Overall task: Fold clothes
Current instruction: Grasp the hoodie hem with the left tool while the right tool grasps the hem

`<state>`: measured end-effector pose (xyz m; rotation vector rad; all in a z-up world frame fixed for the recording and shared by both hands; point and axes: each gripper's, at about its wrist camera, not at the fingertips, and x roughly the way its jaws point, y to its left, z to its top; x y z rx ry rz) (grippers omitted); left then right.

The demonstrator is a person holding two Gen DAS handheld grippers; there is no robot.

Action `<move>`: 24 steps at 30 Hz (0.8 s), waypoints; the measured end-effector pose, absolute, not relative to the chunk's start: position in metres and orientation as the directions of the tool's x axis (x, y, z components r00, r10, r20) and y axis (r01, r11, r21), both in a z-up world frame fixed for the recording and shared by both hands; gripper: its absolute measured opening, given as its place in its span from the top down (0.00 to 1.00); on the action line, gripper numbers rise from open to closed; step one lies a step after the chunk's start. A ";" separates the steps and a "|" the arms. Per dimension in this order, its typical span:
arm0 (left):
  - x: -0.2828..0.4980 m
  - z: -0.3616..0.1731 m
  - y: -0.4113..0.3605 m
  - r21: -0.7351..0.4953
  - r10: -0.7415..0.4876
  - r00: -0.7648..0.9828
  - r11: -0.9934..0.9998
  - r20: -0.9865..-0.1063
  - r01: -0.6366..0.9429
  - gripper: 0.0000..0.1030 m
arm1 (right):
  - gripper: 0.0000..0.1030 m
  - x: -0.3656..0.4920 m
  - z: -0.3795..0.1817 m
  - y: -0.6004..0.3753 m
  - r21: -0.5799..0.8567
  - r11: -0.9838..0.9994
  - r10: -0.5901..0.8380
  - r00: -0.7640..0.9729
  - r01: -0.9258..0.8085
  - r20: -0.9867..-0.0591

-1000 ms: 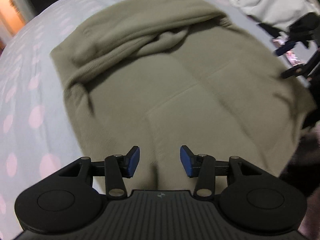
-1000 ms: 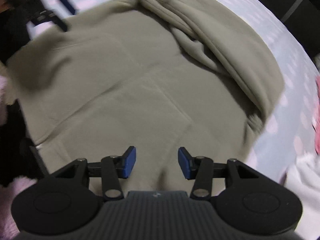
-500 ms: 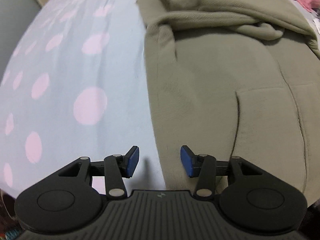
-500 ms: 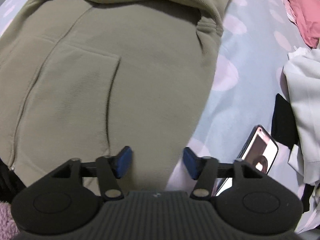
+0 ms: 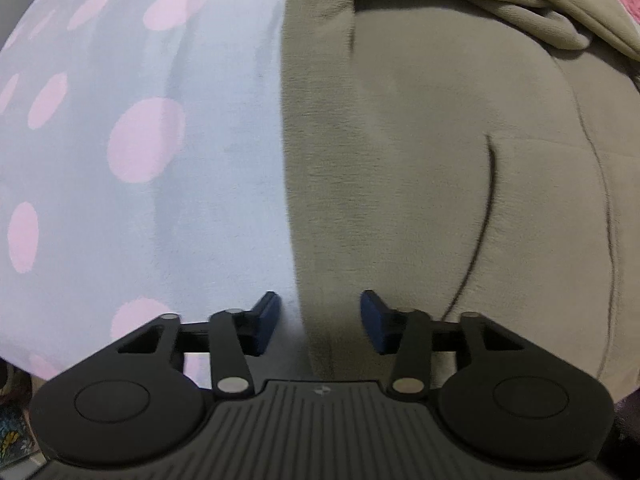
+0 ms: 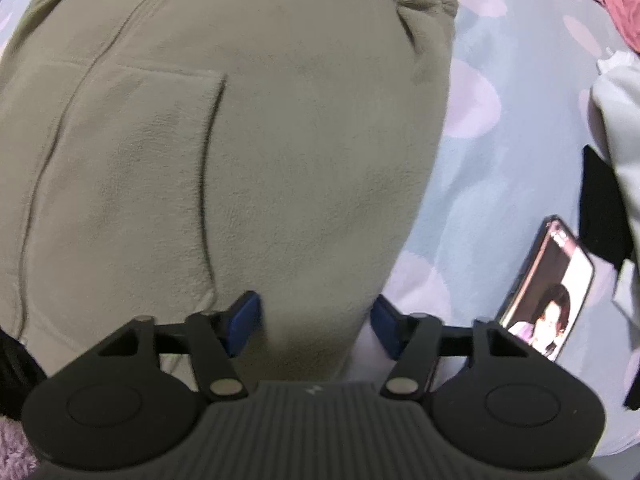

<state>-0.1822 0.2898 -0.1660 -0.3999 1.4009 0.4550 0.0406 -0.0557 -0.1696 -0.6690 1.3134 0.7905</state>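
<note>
Olive fleece hoodie [image 5: 440, 160] lies flat on polka-dot sheet [image 5: 140, 140], left gripper [image 5: 318, 322] over its left edge & right gripper [image 6: 316, 324] over its right edge, both jaws just been closing but pads not yet clamped on fabric, phone [image 6: 548, 292] near right

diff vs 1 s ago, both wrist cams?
Both grippers swung from over the middle of the olive fleece to its side edges and dropped closer. The left gripper now straddles one edge, the right gripper the other; both jaws have just been closing, fabric between them, no pinch visible yet. The fleece, polka-dot sheet and phone stayed put.
</note>
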 end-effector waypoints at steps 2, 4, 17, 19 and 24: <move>-0.182 -0.164 0.285 -0.007 0.067 0.129 0.864 -0.989 -0.504 0.85 | 0.63 0.035 -0.166 -0.054 0.018 0.560 0.143 0.075 -0.828 -0.987; -0.183 -0.158 0.281 -0.017 0.071 0.161 0.873 -0.984 -0.487 0.91 | 0.78 0.028 -0.159 -0.053 0.003 0.536 0.162 0.098 -0.844 -0.982; -0.207 -0.060 0.324 -0.205 0.095 0.506 0.839 -0.857 -0.504 0.93 | 0.87 0.054 -0.056 -0.083 0.093 0.577 0.421 0.198 -0.811 -0.885; -0.200 -0.047 0.331 -0.205 0.114 0.536 0.842 -0.836 -0.498 0.93 | 0.88 0.066 -0.043 -0.087 0.087 0.596 0.450 0.243 -0.798 -0.859; -0.177 -0.024 0.357 -0.261 0.126 0.596 0.813 -0.793 -0.520 0.93 | 0.88 0.098 -0.015 -0.087 0.095 0.648 0.512 0.339 -0.756 -0.789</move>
